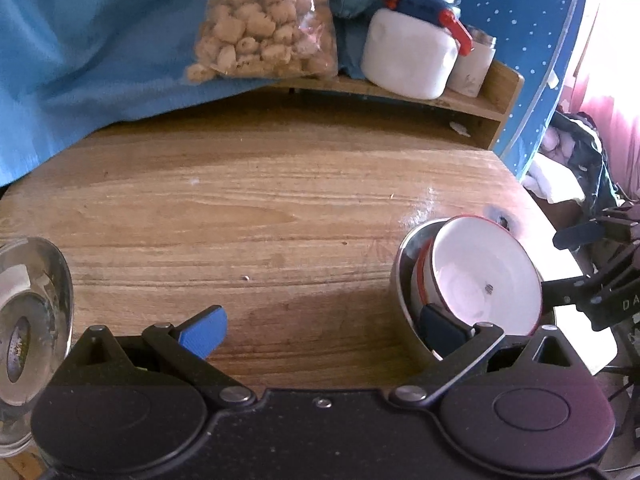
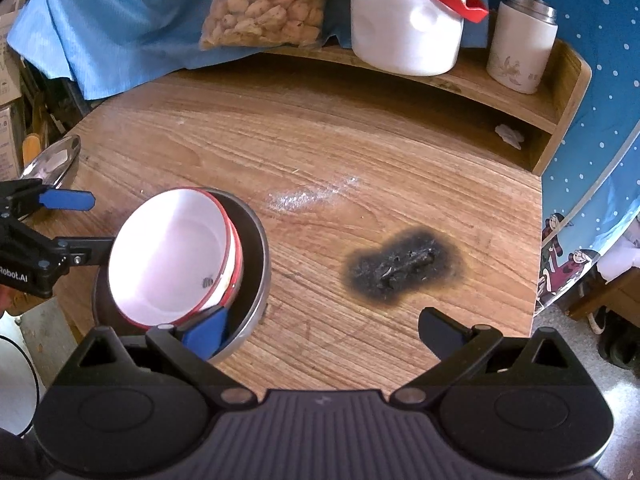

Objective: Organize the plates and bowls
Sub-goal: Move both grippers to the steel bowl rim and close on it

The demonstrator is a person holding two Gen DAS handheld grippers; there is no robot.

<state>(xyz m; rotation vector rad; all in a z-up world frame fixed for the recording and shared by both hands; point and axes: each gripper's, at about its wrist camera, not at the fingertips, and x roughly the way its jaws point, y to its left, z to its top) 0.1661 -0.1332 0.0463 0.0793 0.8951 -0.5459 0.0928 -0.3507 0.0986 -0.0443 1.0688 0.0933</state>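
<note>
A white bowl with a red rim (image 1: 484, 276) (image 2: 172, 256) lies tilted inside a steel bowl (image 1: 404, 264) (image 2: 256, 248) on the wooden table. My left gripper (image 1: 320, 328) is open; its right finger reaches into the steel bowl against the white bowl's lower rim. My right gripper (image 2: 320, 332) is open too; its left finger sits inside the steel bowl under the white bowl. A steel plate (image 1: 28, 312) (image 2: 52, 160) rests at the table's left edge. Each gripper shows in the other's view, the right one (image 1: 592, 264) and the left one (image 2: 64, 224).
A burn mark (image 2: 400, 268) darkens the table (image 2: 320, 168) right of the bowls. On the back shelf (image 2: 520, 92) stand a bag of snacks (image 2: 264, 4), a white jug with a red handle (image 2: 408, 32) and a white canister (image 2: 520, 44). Blue cloth (image 1: 80, 60) hangs at the left.
</note>
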